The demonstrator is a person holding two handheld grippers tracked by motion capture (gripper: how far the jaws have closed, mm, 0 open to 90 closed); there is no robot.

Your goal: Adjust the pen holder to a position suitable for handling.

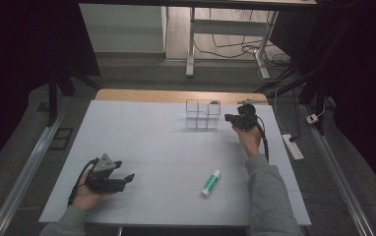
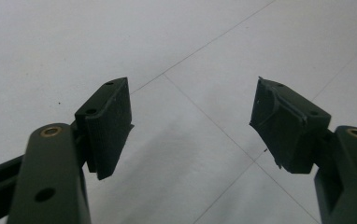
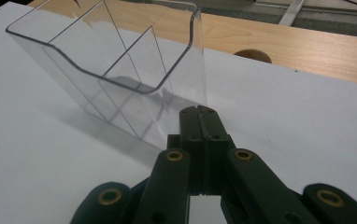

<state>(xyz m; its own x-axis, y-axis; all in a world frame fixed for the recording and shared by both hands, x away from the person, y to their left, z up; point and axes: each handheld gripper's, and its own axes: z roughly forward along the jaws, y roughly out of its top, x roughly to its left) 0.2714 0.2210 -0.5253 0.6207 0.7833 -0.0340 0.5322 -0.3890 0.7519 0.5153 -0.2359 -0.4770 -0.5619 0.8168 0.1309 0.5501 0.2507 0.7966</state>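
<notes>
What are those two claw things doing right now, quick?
Left gripper: open, nothing between its jaws.
Right gripper: shut, nothing held, tips right by the clear plastic box.

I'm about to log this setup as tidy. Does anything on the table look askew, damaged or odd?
Only small things: the white-and-green glue stick lies flat on its side, diagonal on the white table. The clear plastic divided organizer stands upright and undamaged.

table point(image 1: 151, 147) white | organizer point(image 3: 120, 79) clear | glue stick point(image 1: 210, 183) green-white | fingers point(image 2: 106, 126) black
</notes>
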